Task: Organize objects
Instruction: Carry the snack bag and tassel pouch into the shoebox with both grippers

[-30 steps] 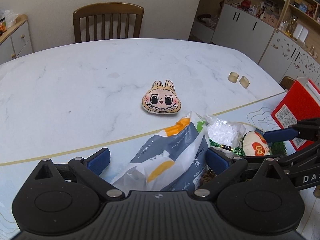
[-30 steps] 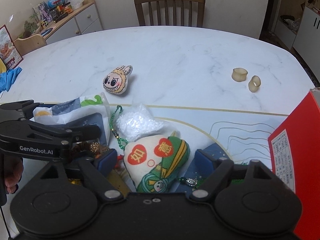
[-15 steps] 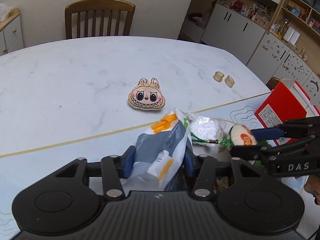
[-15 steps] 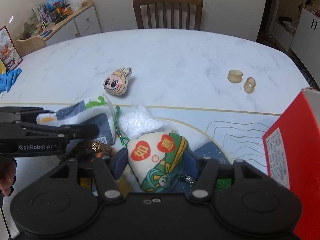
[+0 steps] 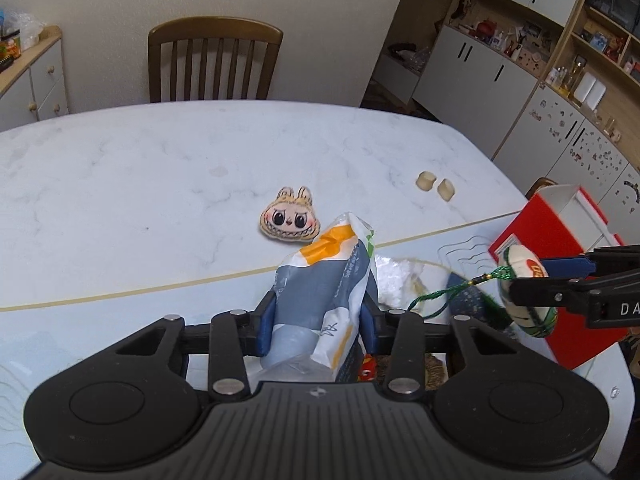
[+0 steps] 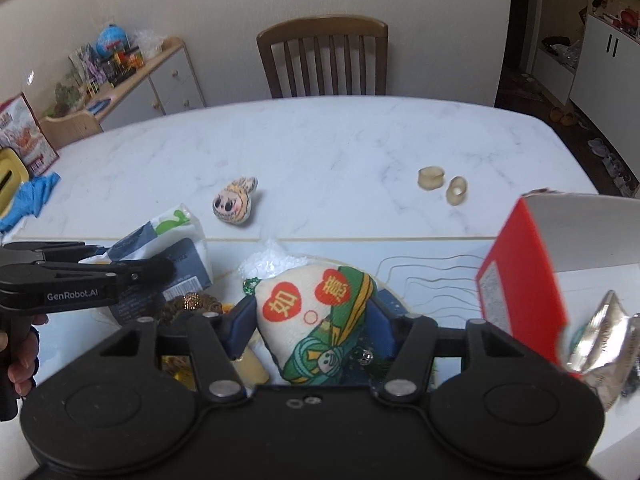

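A: While the left gripper was wide open around the grey-and-white packet a second ago, now its jaws are closing, and the blue pads already press the packet from both sides. What do you see on your side?

B: The same kind of change. The right gripper was standing open around the embroidered pouch; now it is clamped on the pouch. In the left view the pouch looks lifted off the mat, with its green cord trailing down to the pile.

A: So both things are taken from the pile at the near edge of the table. I think the picking step is finished and the carrying begins.

B: I agree. The red box stands open at the near right corner, just beside my pouch, so it may be the place for it, but this is only my guess.

A: Farther out, the small plush face lies just past the mat's far border, not touched. The two beige rings are toward the far right edge, also waiting.

B: Then at least three things stay to be organized.
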`<state>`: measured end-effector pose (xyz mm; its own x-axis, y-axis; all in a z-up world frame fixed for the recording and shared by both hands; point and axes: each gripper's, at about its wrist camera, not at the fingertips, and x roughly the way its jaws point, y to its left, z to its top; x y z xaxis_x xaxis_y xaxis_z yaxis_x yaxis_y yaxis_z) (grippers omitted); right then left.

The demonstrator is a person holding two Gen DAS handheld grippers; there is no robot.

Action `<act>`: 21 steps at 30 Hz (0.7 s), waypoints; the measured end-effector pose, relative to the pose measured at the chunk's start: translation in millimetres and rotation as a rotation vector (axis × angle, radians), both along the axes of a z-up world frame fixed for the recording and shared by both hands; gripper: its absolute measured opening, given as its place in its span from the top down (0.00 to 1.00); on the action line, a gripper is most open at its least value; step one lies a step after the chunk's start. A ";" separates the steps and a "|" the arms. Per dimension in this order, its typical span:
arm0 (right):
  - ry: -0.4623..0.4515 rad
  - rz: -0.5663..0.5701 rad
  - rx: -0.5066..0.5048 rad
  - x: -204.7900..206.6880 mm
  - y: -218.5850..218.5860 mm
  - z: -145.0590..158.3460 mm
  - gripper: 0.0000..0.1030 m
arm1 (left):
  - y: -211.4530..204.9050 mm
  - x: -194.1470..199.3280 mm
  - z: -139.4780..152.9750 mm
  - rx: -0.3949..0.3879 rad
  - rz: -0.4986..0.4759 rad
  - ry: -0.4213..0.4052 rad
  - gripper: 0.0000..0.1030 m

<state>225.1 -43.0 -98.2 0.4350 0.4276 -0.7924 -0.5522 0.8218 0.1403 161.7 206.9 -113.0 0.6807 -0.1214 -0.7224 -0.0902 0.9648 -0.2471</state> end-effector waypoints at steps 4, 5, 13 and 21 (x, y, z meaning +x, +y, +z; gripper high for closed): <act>-0.010 -0.001 0.031 -2.3 -16.6 21.1 0.44 | -7.0 -7.0 21.4 0.023 0.004 -0.010 0.61; -0.018 0.001 0.034 -3.1 -21.0 26.7 0.44 | -9.2 -8.9 26.6 0.024 0.004 -0.013 0.61; -0.062 0.002 0.076 -5.1 -63.8 68.7 0.44 | -37.0 -21.5 66.4 0.024 -0.008 -0.027 0.61; -0.111 -0.026 0.082 1.7 -115.3 96.7 0.44 | -84.2 -20.3 100.2 0.022 -0.056 -0.054 0.61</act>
<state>226.8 -158.3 -1.5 0.5294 0.4769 -0.7016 -0.5471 0.8240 0.1473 141.4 122.7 -12.8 0.7115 -0.1452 -0.6875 -0.0226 0.9732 -0.2290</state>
